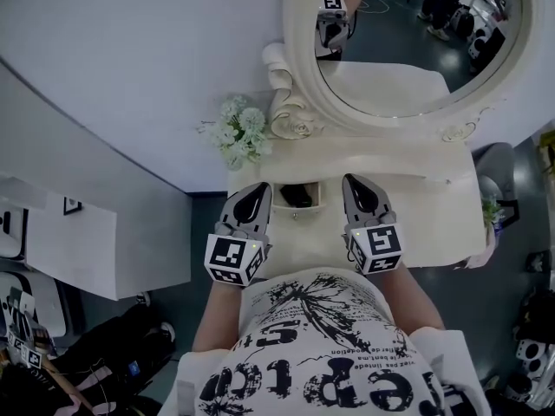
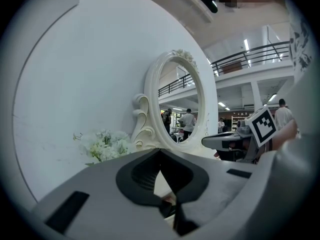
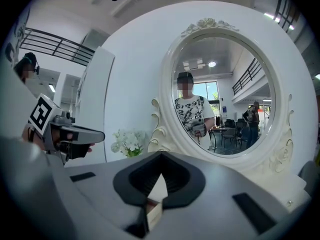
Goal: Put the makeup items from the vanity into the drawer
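In the head view a cream vanity (image 1: pixel 416 206) stands against the wall. Its small drawer (image 1: pixel 297 196) is pulled open, with dark items lying inside. My left gripper (image 1: pixel 261 188) hovers just left of the drawer, and my right gripper (image 1: pixel 352 182) hovers just right of it. Both point toward the mirror, held roughly level above the tabletop. The left gripper (image 2: pixel 160 150) has its jaws together with nothing between them. The right gripper (image 3: pixel 161 155) is likewise shut and empty. Each gripper view shows the other gripper off to its side.
A large oval mirror (image 1: pixel 416 42) in a carved cream frame rises at the back of the vanity. White flowers (image 1: pixel 238 134) stand at its left corner, and a small plant (image 1: pixel 492 208) sits past the right end. A white cabinet (image 1: pixel 69 241) stands to the left.
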`<state>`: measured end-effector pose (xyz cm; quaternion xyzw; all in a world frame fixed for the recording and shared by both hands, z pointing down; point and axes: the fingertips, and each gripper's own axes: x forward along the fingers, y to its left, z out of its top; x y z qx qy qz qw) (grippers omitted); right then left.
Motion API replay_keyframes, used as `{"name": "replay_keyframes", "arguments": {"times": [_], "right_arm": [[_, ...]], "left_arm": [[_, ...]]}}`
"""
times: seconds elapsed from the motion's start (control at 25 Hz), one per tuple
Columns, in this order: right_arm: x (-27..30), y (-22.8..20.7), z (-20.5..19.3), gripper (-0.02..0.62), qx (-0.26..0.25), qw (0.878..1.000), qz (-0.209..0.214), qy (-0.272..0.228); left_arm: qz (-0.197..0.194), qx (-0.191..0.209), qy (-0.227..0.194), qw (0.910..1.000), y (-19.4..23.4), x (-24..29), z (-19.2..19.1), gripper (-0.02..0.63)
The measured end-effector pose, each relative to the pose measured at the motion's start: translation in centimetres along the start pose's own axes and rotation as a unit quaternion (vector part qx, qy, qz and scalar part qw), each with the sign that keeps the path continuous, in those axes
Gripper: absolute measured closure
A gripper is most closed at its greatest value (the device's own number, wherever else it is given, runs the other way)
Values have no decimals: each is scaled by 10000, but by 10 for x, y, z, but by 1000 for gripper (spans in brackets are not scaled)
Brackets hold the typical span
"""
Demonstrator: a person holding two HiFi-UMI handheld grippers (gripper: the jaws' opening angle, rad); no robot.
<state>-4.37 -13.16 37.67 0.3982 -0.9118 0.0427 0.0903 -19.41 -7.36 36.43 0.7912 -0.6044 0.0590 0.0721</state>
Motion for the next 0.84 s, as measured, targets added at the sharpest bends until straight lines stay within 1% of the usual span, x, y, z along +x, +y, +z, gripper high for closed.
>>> {"name": "replay_keyframes", "arguments": {"times": [0.32,0.64,0.84], "right_arm": [[1,2,5,578,-56,9999,64,-119],[1,14,6,578,-76,9992,370,-106],[-2,13,6,578,-19,9993,372,-100]], "left_arm": [[23,-44,31,10000,-2,5,-2,588],[138,-67,-11,9999,5,2,1,588],[189,-68,-2,9998,6,-1,1,587]]}}
